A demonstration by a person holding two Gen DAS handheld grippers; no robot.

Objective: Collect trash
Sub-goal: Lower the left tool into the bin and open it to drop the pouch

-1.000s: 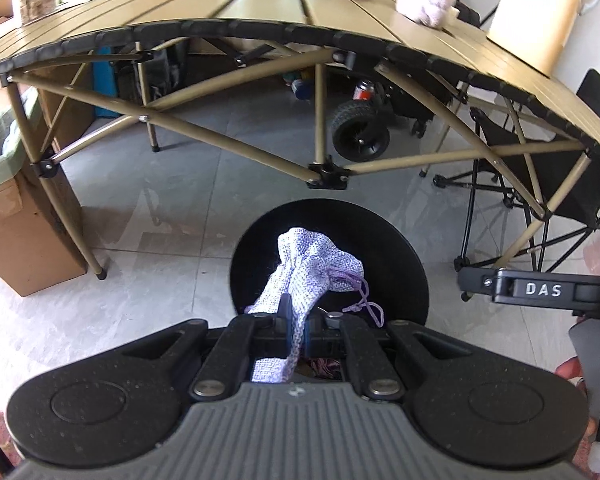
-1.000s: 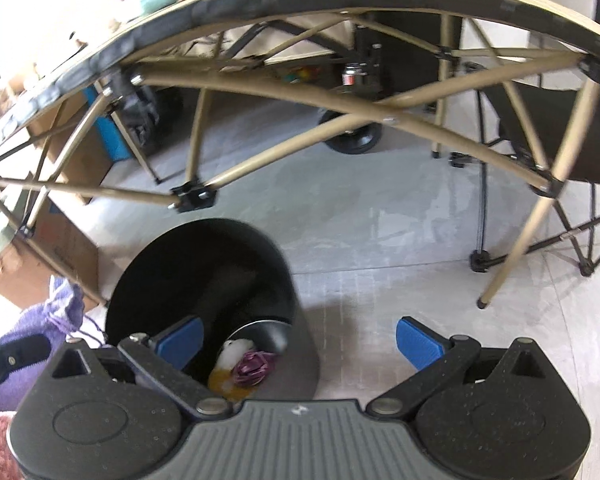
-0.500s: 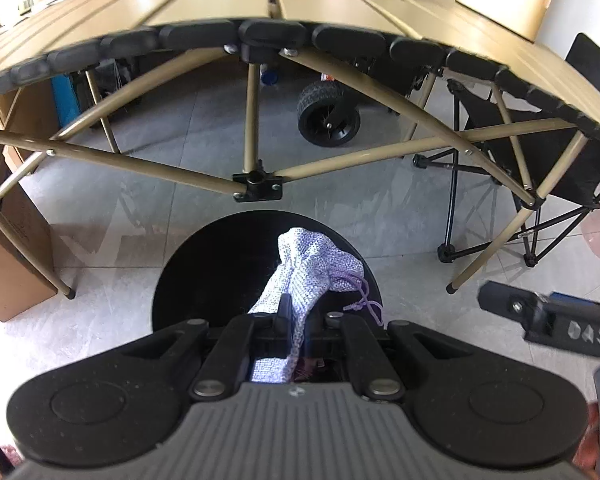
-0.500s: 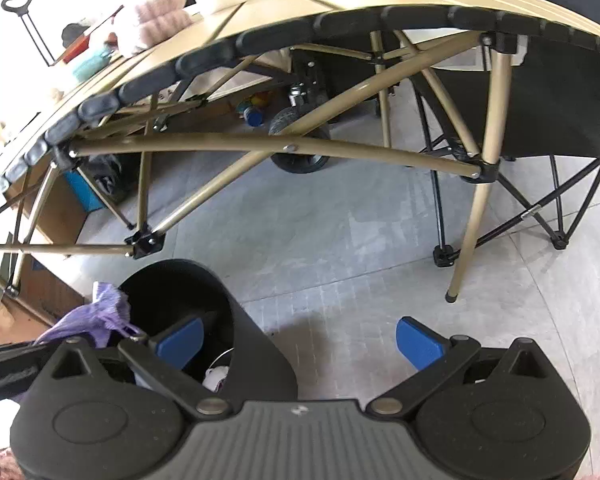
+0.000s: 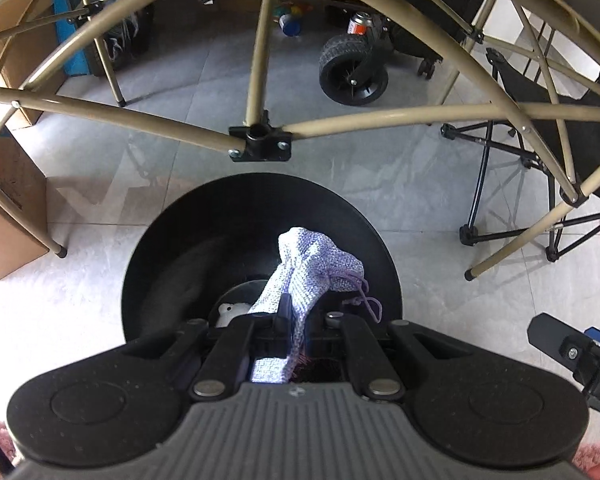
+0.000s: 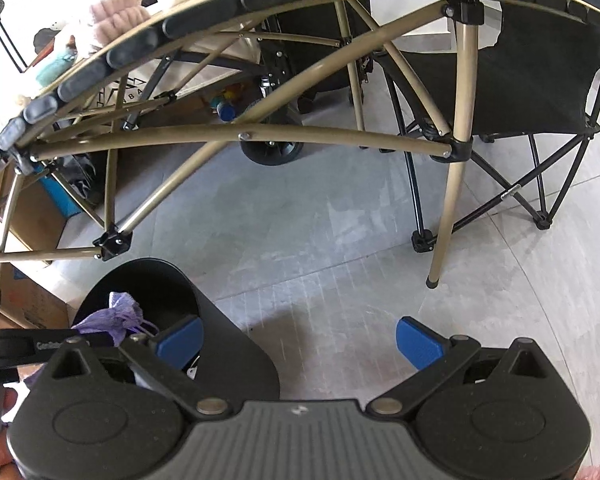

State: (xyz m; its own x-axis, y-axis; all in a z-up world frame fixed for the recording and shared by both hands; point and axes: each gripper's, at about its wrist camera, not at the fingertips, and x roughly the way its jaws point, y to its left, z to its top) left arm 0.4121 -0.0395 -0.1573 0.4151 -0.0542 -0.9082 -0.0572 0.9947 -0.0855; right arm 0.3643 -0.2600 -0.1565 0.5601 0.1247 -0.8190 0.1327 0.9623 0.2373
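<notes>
Left gripper point(image 5: 300, 320), jaws pinched tight on a small lilac-and-white woven drawstring pouch point(image 5: 316, 268), which hangs directly ahead of the fingertips over the open mouth of a round black plastic waste bin point(image 5: 172, 248). The pouch appears light, soft and limp; it folds over the pinch, so a hold on bunched fabric near its middle seems sound, while its loose purple cord point(image 5: 366, 300) could snag on a finger at release. White crumpled scraps point(image 5: 230, 312) lie in the bin's bottom, below the jaws. Right gripper point(image 6: 298, 340), blue pads spread wide and empty, sits beside the bin over bare grey tile. Beyond both tools, the tan tubular frame of a folding table point(image 5: 256, 64) crosses above the bin; a black camp chair point(image 6: 520, 80) stands further off.
</notes>
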